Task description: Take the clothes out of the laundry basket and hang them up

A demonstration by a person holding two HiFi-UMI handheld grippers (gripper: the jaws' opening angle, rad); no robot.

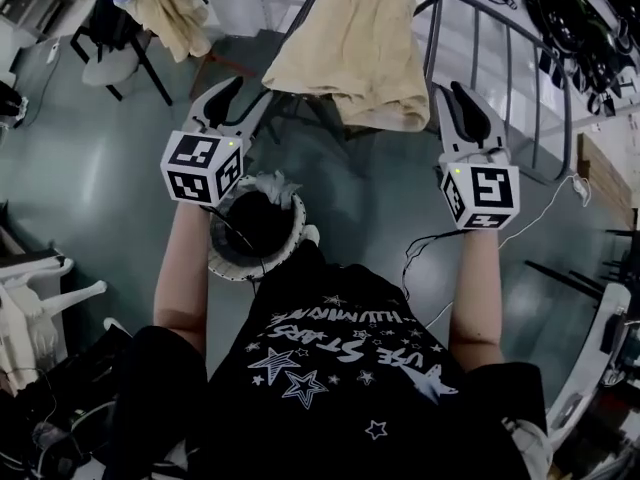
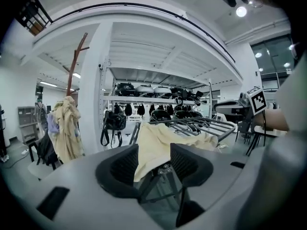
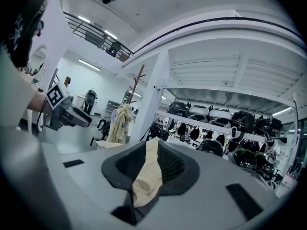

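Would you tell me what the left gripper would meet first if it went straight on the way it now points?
Most likely the cream garment draped over the drying rack: its hanging edge lies ahead between the left gripper's parted jaws, though the gap to it is unclear.

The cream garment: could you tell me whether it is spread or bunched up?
Spread out: the cream garment lies draped flat across the drying rack, hem hanging over the near edge.

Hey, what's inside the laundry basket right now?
Dark clothing fills the basket, with a pale piece at its far rim. Anything underneath is covered.
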